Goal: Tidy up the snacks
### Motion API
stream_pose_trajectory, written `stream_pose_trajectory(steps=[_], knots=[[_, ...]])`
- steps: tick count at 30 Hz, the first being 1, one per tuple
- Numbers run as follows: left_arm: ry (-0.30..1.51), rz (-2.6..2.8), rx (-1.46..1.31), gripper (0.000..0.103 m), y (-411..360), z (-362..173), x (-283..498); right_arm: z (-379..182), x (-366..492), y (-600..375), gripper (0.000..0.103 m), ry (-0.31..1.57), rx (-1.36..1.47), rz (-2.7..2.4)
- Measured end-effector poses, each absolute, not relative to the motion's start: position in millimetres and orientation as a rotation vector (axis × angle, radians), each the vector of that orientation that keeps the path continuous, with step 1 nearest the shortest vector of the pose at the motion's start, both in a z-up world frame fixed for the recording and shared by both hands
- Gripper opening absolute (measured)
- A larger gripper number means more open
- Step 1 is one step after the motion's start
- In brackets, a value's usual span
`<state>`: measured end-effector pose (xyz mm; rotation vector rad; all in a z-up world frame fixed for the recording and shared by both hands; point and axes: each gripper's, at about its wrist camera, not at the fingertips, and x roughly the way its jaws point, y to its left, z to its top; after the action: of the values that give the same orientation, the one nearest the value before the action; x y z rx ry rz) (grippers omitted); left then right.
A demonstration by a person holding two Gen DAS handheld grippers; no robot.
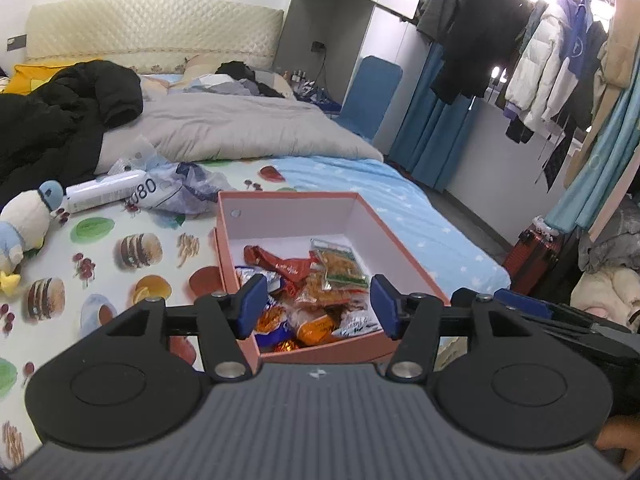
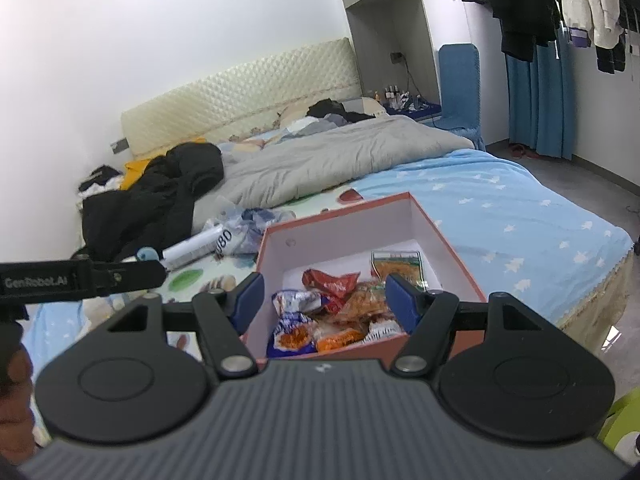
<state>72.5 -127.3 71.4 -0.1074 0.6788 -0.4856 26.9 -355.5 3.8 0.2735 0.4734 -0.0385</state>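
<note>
Left gripper (image 1: 318, 306): nearest the lens, jaws spread wide and holding nothing, poised above the near end of the box.
Right gripper (image 2: 322, 304): likewise released and holding nothing, aimed over the near wall of the same box.
Pink box (image 1: 404, 240): lidless, resting on the bed's printed sheet (image 1: 120, 240), white inside, far half bare.
Snack packets (image 1: 312, 304): a loose heap bunched at the near end of the box; a red wrapper (image 1: 280, 264) and a clear bag of orange crisps (image 1: 340, 266) lie at the far edge of the heap, orange and blue packets below.
Step in hand, as I judge it: choosing 1 packet to lift or shift, since both tools are free.
Doing it well: come straight down on a raised, crinkled edge of a top packet, close gently so contents are not crushed, and lift 1 at a time so neighbours stay put.
Spare room: the bare far half suits sorted rows.
Nearby clutter: white tube (image 1: 106, 192), crumpled plastic bag (image 1: 188, 188), plush toy (image 1: 28, 216), all outside the box.
</note>
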Motion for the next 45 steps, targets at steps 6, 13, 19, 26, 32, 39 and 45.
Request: stream_pose_trajectory(steps=[6,13,19,26,32,39,45], knots=[[0.681,-0.458,-0.085,0.064,-132,55,73,-9,20,-358,0.069,0.465,0.278,-0.036],[0.713,-0.433,-0.066,0.065,-137,38,76,-28,16,-365,0.069,0.465,0.297,-0.050],[0.704,-0.450,-0.058,0.067,-138,34,74,-33,15,-370,0.069,0.470,0.298,-0.051],[0.699,-0.435,-0.050,0.067,-135,36,76,-32,14,-369,0.069,0.475,0.278,-0.046],[0.693,-0.430,-0.060,0.068,-131,39,75,-29,15,-365,0.069,0.473,0.272,-0.036],[0.688,-0.430,-0.061,0.068,-128,41,72,-27,15,-362,0.069,0.468,0.260,-0.031],[0.686,-0.423,-0.072,0.068,-123,42,71,-26,14,-359,0.069,0.469,0.250,-0.022]])
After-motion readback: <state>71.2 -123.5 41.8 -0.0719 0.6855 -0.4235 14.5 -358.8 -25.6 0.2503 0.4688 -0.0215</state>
